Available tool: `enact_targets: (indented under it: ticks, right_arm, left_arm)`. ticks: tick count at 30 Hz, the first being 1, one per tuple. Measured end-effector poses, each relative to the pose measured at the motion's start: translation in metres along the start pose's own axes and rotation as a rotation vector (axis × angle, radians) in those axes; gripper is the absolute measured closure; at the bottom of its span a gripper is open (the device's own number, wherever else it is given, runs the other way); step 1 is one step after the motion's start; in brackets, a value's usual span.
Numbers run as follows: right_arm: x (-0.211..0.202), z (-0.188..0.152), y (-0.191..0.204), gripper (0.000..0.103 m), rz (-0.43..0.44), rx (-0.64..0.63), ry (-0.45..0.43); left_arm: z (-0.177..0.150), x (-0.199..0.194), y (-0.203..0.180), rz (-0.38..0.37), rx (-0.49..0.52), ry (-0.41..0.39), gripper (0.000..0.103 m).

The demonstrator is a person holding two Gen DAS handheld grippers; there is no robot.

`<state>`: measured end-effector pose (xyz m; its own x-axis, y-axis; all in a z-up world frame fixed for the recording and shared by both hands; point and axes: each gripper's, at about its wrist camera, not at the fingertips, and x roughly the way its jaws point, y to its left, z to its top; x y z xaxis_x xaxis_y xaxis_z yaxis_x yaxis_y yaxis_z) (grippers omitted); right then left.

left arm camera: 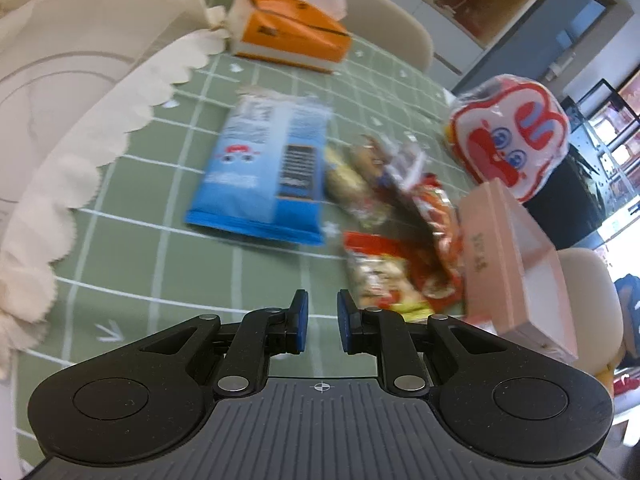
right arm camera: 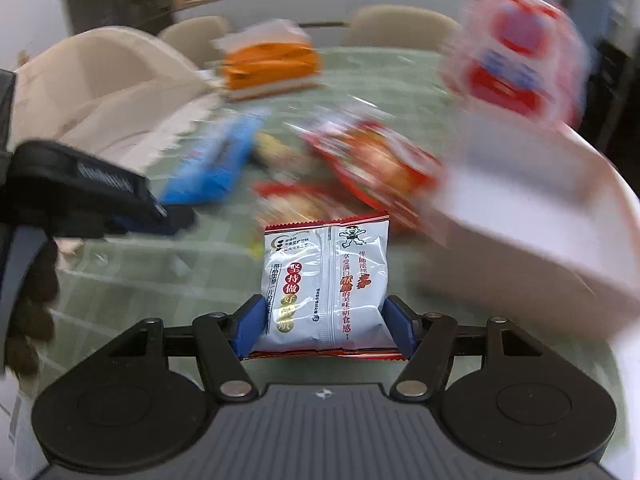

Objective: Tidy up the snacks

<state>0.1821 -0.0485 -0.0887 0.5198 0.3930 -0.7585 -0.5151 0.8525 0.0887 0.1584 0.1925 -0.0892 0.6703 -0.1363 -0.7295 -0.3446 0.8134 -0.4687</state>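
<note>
Green grid-cloth counter [left arm camera: 168, 264] – cream scalloped mat [left arm camera: 80, 152], orange tissue box [left arm camera: 292, 36], blue snack bag [left arm camera: 260, 168], pink box [left arm camera: 516, 264]. Left tongs [left arm camera: 320, 324] nearly closed, empty; right tongs [right arm camera: 326, 330] pinch a white-and-red snack packet [right arm camera: 326, 280] above the counter.

On the counter [left arm camera: 168, 248] I see a chip bag [left arm camera: 260, 172] left of the wrapped snacks [left arm camera: 400, 240]; the tissue box [left arm camera: 288, 36] lies behind; an open box [left arm camera: 516, 264] sits right.
</note>
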Motion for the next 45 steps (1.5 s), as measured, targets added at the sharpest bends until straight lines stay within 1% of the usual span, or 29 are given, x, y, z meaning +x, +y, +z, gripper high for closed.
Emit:
enact_targets:
  ticks: [2,4,6,8,11,12,14,15,16,17,18,20,21,24,26,27,29,31,34,35,38,40,41,42,44,45]
  right_arm:
    - [-0.014,-0.015,-0.021,0.035,0.022,0.049,-0.001]
    - [-0.022,-0.026,-0.037,0.026,0.01,0.102,-0.022]
    - [-0.023,-0.034,-0.044,0.025,-0.015,0.11,-0.038]
    - [-0.019,-0.039,-0.048,0.024,-0.028,0.117,-0.021]
    - [-0.016,-0.047,-0.053,0.021,-0.034,0.168,-0.016]
    - [-0.015,-0.049,-0.055,0.019,-0.037,0.19,-0.012]
    - [-0.014,-0.055,-0.057,0.018,-0.036,0.22,-0.01]
    - [-0.015,-0.056,-0.056,0.018,-0.039,0.217,-0.014]
    - [-0.015,-0.056,-0.055,0.018,-0.042,0.208,-0.014]
    - [-0.014,-0.052,-0.054,0.018,-0.05,0.187,-0.023]
    - [-0.015,-0.049,-0.054,0.018,-0.069,0.166,-0.043]
    - [-0.012,-0.039,-0.053,0.018,-0.094,0.136,-0.066]
    - [-0.008,-0.032,-0.055,0.018,-0.086,0.127,-0.064]
    - [0.004,-0.012,-0.054,0.018,-0.053,0.115,-0.071]
    - [0.013,0.002,-0.049,0.017,-0.041,0.094,-0.08]
    - [0.019,0.007,-0.047,0.017,-0.032,0.092,-0.074]
    - [0.029,0.014,-0.042,0.017,-0.014,0.09,-0.068]
    - [0.037,0.017,-0.035,0.017,-0.002,0.084,-0.056]
    - [0.039,0.013,-0.033,0.017,0.038,0.106,-0.026]
    - [0.038,0.011,-0.034,0.017,0.045,0.119,-0.017]
    - [0.026,0.001,-0.037,0.017,0.025,0.131,-0.035]
    - [0.018,-0.007,-0.041,0.017,0.001,0.127,-0.06]
    - [0.015,-0.011,-0.043,0.017,-0.008,0.126,-0.069]
    - [0.013,-0.015,-0.045,0.017,-0.015,0.126,-0.073]
    - [0.011,-0.021,-0.051,0.017,-0.018,0.136,-0.064]
    - [0.01,-0.024,-0.054,0.017,-0.014,0.15,-0.063]
  left_arm:
    - [0.001,-0.001,-0.012,-0.018,0.028,-0.007,0.084]
    - [0.003,-0.003,-0.022,-0.009,0.069,-0.024,0.084]
    - [0.007,0.001,-0.029,0.017,0.095,-0.022,0.084]
    - [0.011,0.009,-0.036,0.031,0.116,-0.003,0.084]
    - [0.014,0.023,-0.057,0.011,0.185,0.019,0.084]
    - [0.014,0.032,-0.069,0.009,0.234,0.028,0.084]
    - [0.01,0.046,-0.089,0.031,0.338,0.028,0.084]
    - [0.007,0.055,-0.1,0.048,0.406,0.026,0.084]
    - [0.001,0.064,-0.109,0.072,0.482,0.022,0.082]
    - [-0.005,0.07,-0.113,0.1,0.534,0.019,0.079]
    - [-0.011,0.077,-0.115,0.134,0.581,0.024,0.079]
    - [-0.021,0.078,-0.115,0.155,0.653,-0.01,0.08]
    - [-0.025,0.076,-0.113,0.17,0.677,-0.011,0.08]
    - [-0.03,0.068,-0.102,0.181,0.705,-0.013,0.08]
    - [-0.03,0.062,-0.092,0.211,0.727,-0.013,0.08]
    - [-0.029,0.059,-0.087,0.22,0.726,-0.01,0.08]
    - [-0.025,0.054,-0.074,0.22,0.689,-0.003,0.08]
    - [-0.02,0.047,-0.061,0.19,0.622,-0.004,0.08]
    - [-0.014,0.032,-0.04,0.09,0.506,-0.007,0.08]
    - [-0.013,0.029,-0.034,0.071,0.475,-0.008,0.08]
    - [-0.013,0.022,-0.025,0.047,0.397,-0.029,0.08]
    - [-0.01,0.024,-0.029,0.031,0.391,-0.046,0.08]
    - [-0.009,0.026,-0.034,0.032,0.406,-0.048,0.079]
    - [-0.007,0.029,-0.04,0.054,0.43,-0.046,0.079]
    - [-0.005,0.037,-0.051,0.143,0.489,-0.068,0.079]
    - [-0.005,0.039,-0.053,0.166,0.517,-0.077,0.079]
